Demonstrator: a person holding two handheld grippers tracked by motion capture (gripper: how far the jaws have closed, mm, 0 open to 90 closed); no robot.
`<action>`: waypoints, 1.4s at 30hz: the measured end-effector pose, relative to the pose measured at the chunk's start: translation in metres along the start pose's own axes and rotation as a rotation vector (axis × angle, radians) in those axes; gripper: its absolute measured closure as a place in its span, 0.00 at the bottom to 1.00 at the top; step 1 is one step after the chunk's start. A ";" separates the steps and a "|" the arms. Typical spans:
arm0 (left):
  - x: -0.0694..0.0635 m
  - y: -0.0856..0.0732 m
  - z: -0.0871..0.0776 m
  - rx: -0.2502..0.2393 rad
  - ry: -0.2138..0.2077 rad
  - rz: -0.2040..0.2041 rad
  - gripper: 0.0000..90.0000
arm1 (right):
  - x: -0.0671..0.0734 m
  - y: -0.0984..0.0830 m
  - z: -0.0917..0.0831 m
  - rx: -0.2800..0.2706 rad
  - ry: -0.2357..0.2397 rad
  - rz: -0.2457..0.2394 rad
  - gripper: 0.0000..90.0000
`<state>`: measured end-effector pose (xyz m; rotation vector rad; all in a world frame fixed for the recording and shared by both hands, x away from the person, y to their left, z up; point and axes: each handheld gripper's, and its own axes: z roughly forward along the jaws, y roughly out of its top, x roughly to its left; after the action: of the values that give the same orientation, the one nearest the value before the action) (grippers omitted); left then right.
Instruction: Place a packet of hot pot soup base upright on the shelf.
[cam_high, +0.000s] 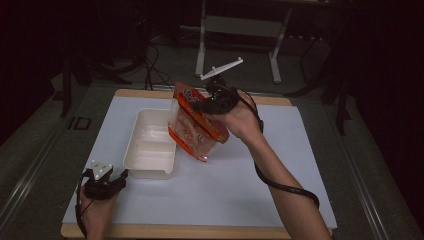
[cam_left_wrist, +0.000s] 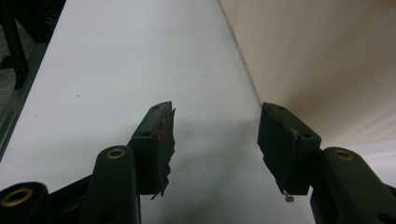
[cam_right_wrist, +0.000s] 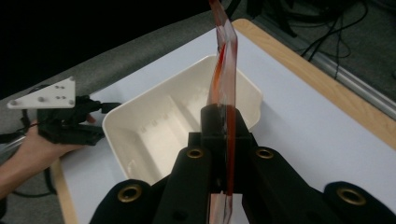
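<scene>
The right gripper (cam_high: 209, 102), upper centre of the high view, has its jaws pressed together on the edge of an orange packet (cam_high: 196, 125). The packet hangs tilted in the air, its lower end just right of the white tub (cam_high: 150, 145) and above the table. In the right gripper view the packet (cam_right_wrist: 223, 60) runs edge-on up the middle of the frame from between the jaws, with the tub (cam_right_wrist: 177, 121) open behind and below it. The high grip by one edge appears meant to keep the packet clear of the table and line it up over the tub opening, judged as a carry toward or tipping into the tub.

The left gripper (cam_high: 106, 184), lower left of the high view, rests at the tub's near corner with its jaws spread and nothing between them; in the left gripper view the tub wall (cam_left_wrist: 327, 60) fills the upper right just beyond the right jaw. It seems placed there to steady the tub if needed.

The tub sits left of centre on a white sheet (cam_high: 250, 185) over a wood-edged table (cam_high: 200, 231). The room is dim, with grey floor, cables and a metal stand (cam_high: 240, 30) at the top of the frame
</scene>
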<state>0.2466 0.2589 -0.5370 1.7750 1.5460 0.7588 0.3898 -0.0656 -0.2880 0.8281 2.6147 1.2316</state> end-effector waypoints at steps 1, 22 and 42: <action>0.000 0.000 0.000 0.000 -0.001 -0.002 0.51 | 0.000 0.000 0.001 -0.001 -0.002 -0.001 1.00; 0.000 0.000 0.000 -0.001 -0.003 -0.001 0.51 | -0.002 0.011 0.008 -0.078 -0.016 -0.027 1.00; 0.000 0.000 0.000 -0.002 -0.003 -0.004 0.51 | -0.007 0.013 0.022 -0.157 -0.009 -0.002 1.00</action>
<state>0.2469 0.2592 -0.5367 1.7700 1.5458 0.7556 0.4085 -0.0481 -0.2939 0.7998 2.4724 1.4068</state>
